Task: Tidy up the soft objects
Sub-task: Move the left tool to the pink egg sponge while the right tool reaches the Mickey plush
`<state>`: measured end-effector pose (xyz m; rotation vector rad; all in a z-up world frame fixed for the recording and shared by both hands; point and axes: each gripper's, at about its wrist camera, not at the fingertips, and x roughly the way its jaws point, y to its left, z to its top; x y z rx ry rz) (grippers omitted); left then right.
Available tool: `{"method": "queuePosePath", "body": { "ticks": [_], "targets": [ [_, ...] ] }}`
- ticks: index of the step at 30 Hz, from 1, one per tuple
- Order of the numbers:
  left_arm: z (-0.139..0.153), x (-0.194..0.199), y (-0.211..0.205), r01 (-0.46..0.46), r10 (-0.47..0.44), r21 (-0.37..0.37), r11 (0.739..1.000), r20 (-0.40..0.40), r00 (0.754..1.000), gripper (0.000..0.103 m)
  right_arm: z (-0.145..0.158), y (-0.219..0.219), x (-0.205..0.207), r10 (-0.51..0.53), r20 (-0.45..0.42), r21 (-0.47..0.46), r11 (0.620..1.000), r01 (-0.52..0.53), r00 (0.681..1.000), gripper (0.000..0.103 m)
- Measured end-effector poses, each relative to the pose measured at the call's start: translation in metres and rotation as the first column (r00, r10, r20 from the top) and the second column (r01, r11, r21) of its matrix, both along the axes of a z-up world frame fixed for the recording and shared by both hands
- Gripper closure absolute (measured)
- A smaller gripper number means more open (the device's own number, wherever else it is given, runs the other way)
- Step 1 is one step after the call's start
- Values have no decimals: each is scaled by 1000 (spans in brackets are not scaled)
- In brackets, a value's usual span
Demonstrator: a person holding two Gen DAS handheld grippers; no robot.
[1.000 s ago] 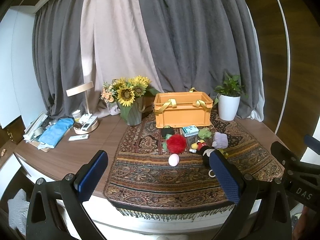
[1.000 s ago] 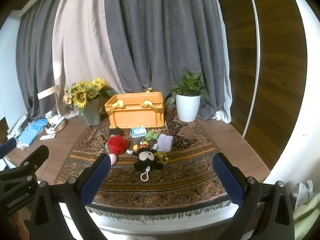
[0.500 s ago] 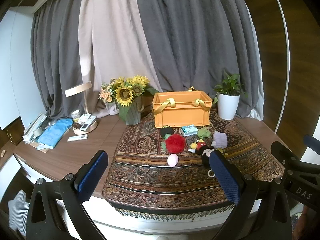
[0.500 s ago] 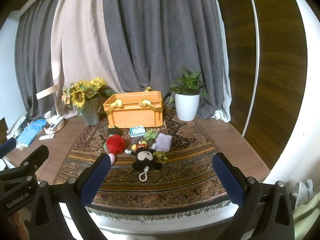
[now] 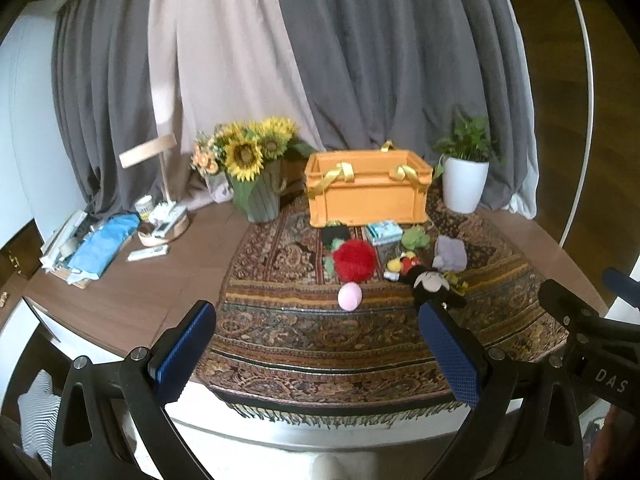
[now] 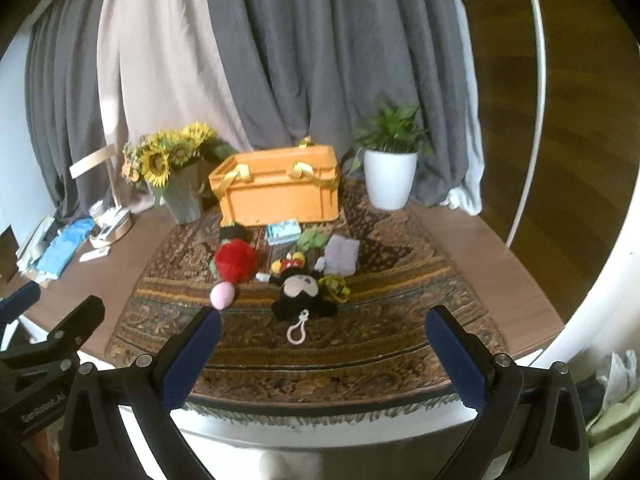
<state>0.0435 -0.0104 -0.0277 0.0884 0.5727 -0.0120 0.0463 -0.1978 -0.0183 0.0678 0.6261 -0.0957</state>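
Note:
An orange crate [image 5: 366, 190] [image 6: 280, 192] with yellow ribbon handles stands at the back of a patterned rug [image 5: 360, 336]. In front of it lie soft toys: a red fluffy ball [image 5: 354, 259] [image 6: 236, 260], a pink egg-shaped toy [image 5: 350, 297] [image 6: 222, 295], a black mouse plush [image 5: 434, 285] [image 6: 302, 292] with a white clip, a green plush [image 5: 416, 238], a grey cloth [image 5: 450, 254] [image 6: 341, 255] and a small yellow-red plush [image 6: 289, 264]. My left gripper [image 5: 320, 354] and right gripper [image 6: 326, 354] are open and empty, held near the table's front edge, short of the toys.
A vase of sunflowers [image 5: 252, 168] stands left of the crate, a white potted plant [image 5: 464, 178] to its right. A small blue box [image 5: 382, 232] lies by the crate. A lamp [image 5: 160, 184], remote and blue cloth [image 5: 104, 242] are on the wooden table's left.
Both grippers have moved slightly forward toward the table; the toys and crate appear a little larger and lower. Nothing on the rug has moved. Both stay open.

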Motion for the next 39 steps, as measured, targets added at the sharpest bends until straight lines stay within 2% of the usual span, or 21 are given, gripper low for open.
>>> {"method": "queuePosePath", "body": {
  "ticks": [11, 17, 25, 34, 39],
  "targets": [
    [-33, 63, 6, 53, -52, 6, 999, -112, 992, 0, -39, 8, 71, 32, -146, 50, 998, -25, 989, 2],
    [-51, 109, 5, 108, -105, 8, 994, -173, 979, 3, -63, 10, 112, 37, -233, 68, 997, -21, 972, 7],
    [-88, 174, 7, 196, -208, -69, 978, -350, 913, 13, -96, 8, 163, 11, -360, 132, 990, 39, 933, 17],
    [-120, 211, 2, 237, -257, -103, 966, -462, 849, 18, -121, 8, 190, 7, -431, 169, 983, 73, 902, 23],
    [-130, 222, -4, 227, -247, -100, 969, -485, 839, 21, -130, 3, 204, 37, -449, 180, 982, 50, 893, 25]
  ]
}}
